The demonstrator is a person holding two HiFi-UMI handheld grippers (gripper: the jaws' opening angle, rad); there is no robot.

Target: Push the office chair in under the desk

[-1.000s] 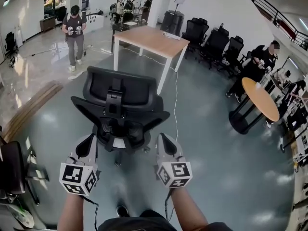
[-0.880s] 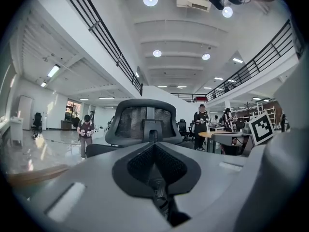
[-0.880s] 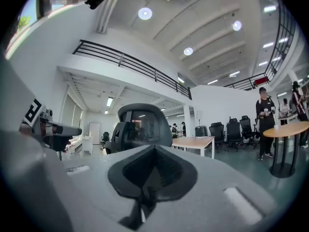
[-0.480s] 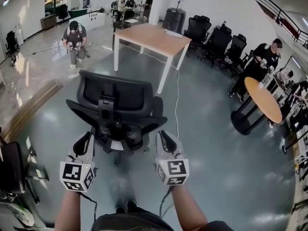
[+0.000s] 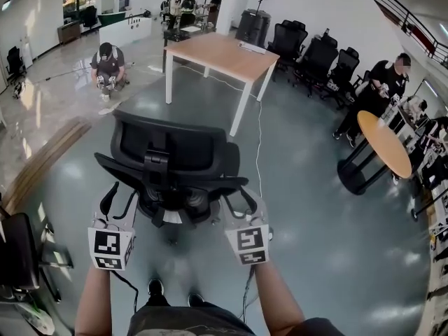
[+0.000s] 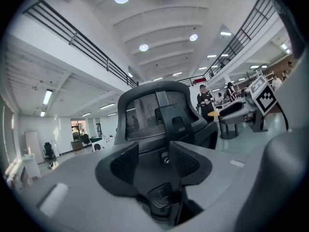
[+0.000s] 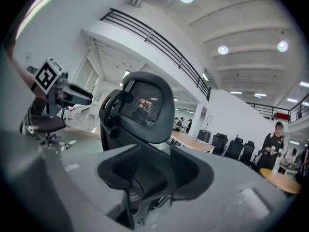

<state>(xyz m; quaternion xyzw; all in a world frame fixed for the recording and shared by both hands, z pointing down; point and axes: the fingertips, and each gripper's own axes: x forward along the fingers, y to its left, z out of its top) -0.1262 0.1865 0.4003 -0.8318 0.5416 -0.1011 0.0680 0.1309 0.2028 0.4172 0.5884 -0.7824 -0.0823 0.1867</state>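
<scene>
The black office chair [image 5: 171, 145] stands with its mesh back toward me, a few steps short of the wooden desk [image 5: 220, 53] with white legs. My left gripper [image 5: 117, 196] is at the chair's left rear, below the armrest. Its jaws are opening, and the chair's back support [image 6: 166, 124] shows past the gap, with nothing pressed between the pads. My right gripper [image 5: 239, 200] is at the chair's right rear, jaws also opening, and the chair's frame [image 7: 145, 108] shows just beyond them. The desk [image 7: 190, 141] appears behind the chair.
A white cable [image 5: 257, 152] runs across the grey floor from the desk. A round wooden table [image 5: 383, 142] stands at the right, with a seated person [image 5: 381, 86] behind it. Black chairs [image 5: 315, 58] line the back wall. A person [image 5: 106, 65] crouches far left. Wooden planks [image 5: 42, 159] lie at left.
Both grippers have moved forward to the chair's rear and their jaws have spread apart. The person at the far left has gone from standing to crouching.
</scene>
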